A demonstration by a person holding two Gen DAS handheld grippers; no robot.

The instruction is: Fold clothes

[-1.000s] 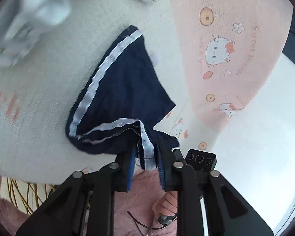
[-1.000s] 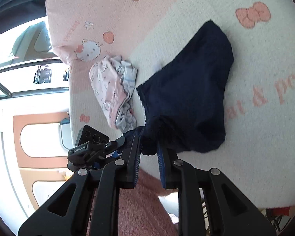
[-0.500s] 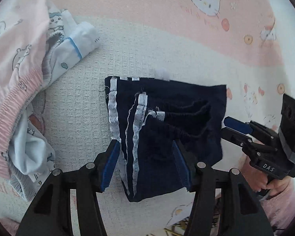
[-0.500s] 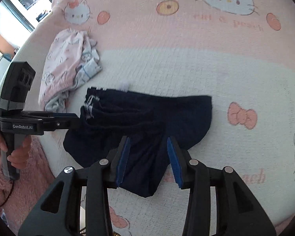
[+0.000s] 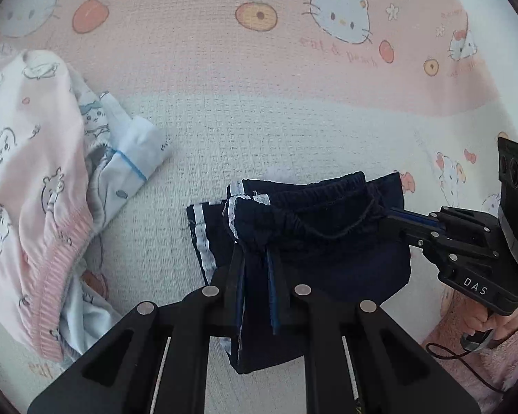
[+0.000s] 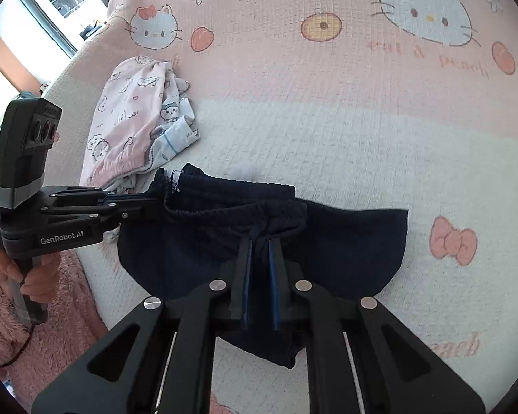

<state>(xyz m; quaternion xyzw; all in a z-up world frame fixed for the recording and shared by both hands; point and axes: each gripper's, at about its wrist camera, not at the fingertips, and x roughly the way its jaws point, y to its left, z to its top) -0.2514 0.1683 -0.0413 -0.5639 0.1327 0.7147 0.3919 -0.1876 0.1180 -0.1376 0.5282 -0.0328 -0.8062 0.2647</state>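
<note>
While both hands work at the waistband end of the navy shorts, each tool is clenched on cloth: the left tool is closing on the side-seam corner where the white stripe runs, with gathered fabric pinched between its jaws, and the right tool has clamped the elastic waistband near its far corner, dark cloth bunched between its blue pads. Holding the two ends of the waistband this way looks meant to keep the edge taut and level, so the garment can be carried or laid over itself as one neat panel rather than sagging in the middle. The shorts lie partly on the cream-and-pink cartoon-cat bedspread, their waistband raised a little off it and the legs draping under and towards the tools. How many layers each tool holds I cannot tell, since the dark fabric hides its own folds. To the left, well apart from the shorts, a loose heap of pink and pale-blue printed clothes lies unfolded on the bed, probably waiting its turn.
</note>
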